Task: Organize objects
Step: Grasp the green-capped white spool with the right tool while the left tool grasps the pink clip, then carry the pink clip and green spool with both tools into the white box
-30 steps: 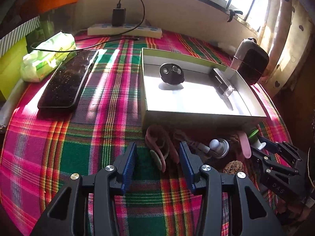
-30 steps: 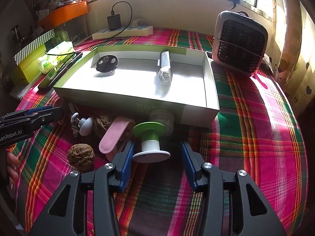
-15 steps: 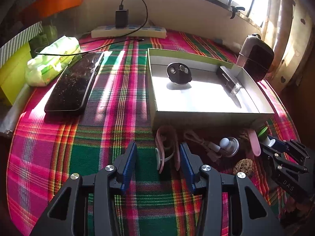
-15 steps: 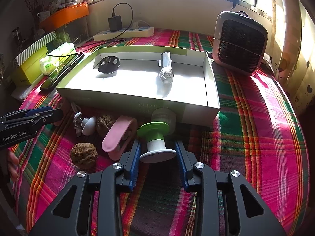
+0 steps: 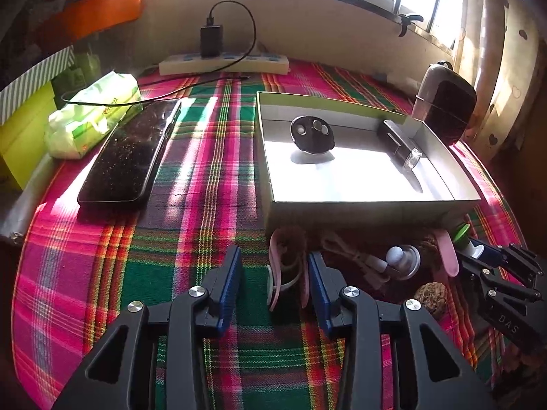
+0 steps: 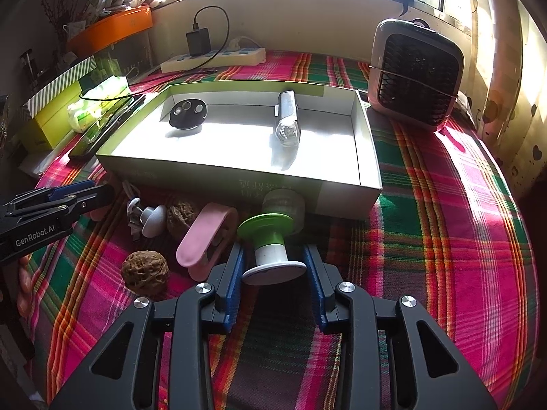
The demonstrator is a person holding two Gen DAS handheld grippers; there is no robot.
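My left gripper points down at a pink looped strap lying on the plaid cloth in front of the white box. Its jaws are closing around the strap; the right pad is at the strap's edge and a gap remains on the left. My right gripper is shut on the white base of a green-topped spool that stands on the cloth. A black round device and a silver light lie inside the box.
Between the two grippers lie a pink clip, two walnuts, and a white knob with a cable. A phone, tissue pack and power strip sit left and back. A small fan stands back right.
The left jaws have narrowed around the pink strap. The right jaws came in onto the spool's base. Neither hand has shifted noticeably.
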